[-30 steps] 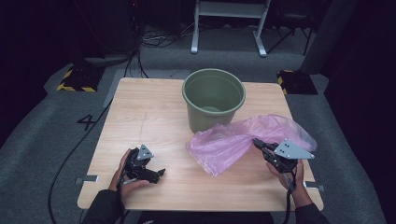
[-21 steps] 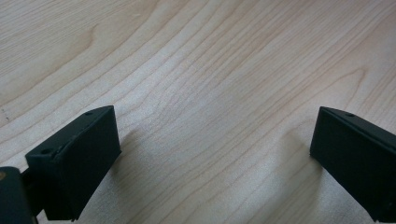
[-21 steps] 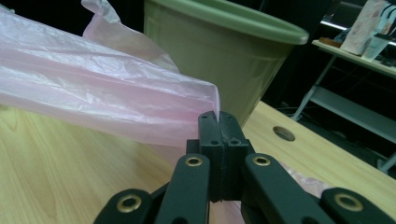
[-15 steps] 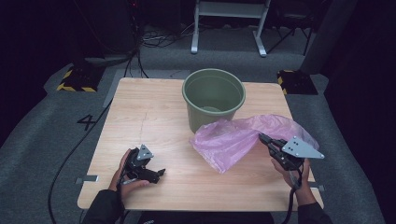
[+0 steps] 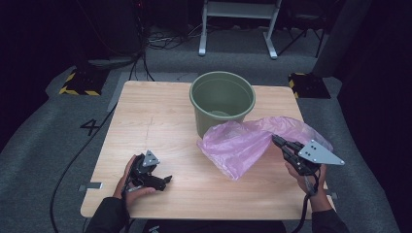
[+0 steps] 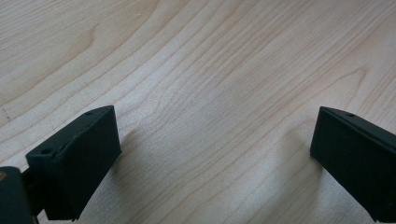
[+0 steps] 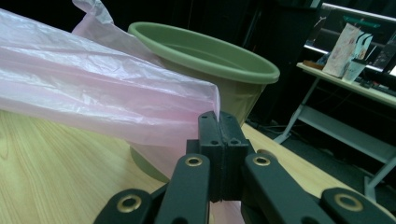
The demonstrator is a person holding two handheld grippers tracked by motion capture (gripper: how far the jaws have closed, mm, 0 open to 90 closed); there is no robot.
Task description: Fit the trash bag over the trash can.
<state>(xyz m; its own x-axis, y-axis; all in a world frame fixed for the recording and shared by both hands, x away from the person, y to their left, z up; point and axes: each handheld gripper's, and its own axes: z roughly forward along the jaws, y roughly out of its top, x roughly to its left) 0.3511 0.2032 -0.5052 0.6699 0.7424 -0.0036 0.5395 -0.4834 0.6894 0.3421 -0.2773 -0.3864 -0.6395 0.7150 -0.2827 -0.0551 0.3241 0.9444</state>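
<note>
Pink, crinkled plastic bag [image 5: 245, 145] hangs lifted off the wooden table [image 5: 160, 121], just in front of the green bucket [image 5: 222, 99], its edge pinched between the closed jaws of the right gripper [image 5: 276, 141]. Well apart, the left gripper [image 5: 165, 180] rests low on the table with jaws spread wide and nothing between them.

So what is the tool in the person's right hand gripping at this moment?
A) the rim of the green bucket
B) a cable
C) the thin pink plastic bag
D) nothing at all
C: in the right gripper view the right tool has its jaws pressed together on an edge of the pink plastic bag, which drapes in front of the green bucket without the tool touching the bucket.
</note>
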